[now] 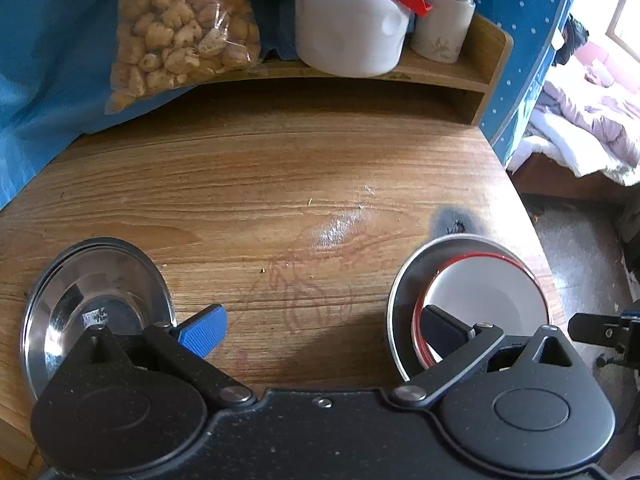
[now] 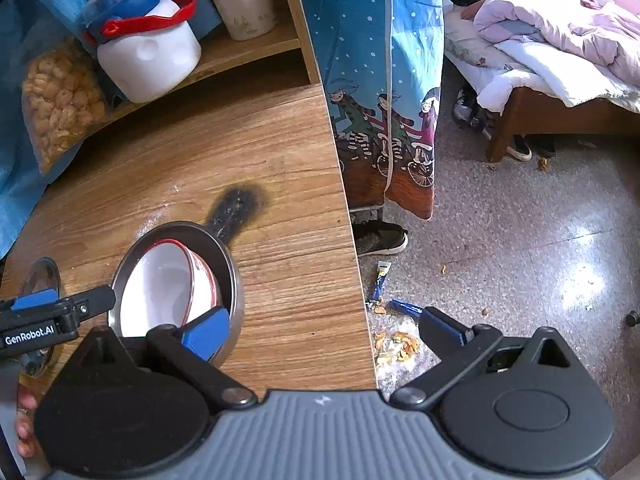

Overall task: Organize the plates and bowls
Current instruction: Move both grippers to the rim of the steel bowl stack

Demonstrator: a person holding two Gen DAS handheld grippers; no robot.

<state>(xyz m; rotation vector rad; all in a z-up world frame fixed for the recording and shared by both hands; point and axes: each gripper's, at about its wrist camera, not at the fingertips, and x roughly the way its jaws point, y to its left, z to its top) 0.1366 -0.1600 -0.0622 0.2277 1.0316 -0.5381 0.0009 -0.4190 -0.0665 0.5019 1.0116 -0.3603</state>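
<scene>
A: Lower left of left view: steel plate [image 1: 96, 304] alone on table [image 1: 280, 184]; left gripper [image 1: 320, 328] spread wide, empty. Lower right: white bowl [image 1: 484, 304] nested in steel bowl [image 1: 400, 312].

B: Stacking apparently underway; next, likely plate to stack. Right gripper [image 2: 324, 332] open, empty, straddling table edge [image 2: 352, 240]; bare centre offers room.

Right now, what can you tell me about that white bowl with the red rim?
The white bowl looks like enamel, with a thin red rim. It is empty and sits tilted inside a larger steel bowl, leaning on its wall, near the right edge of the wooden table. Neither tool grips it.
</scene>
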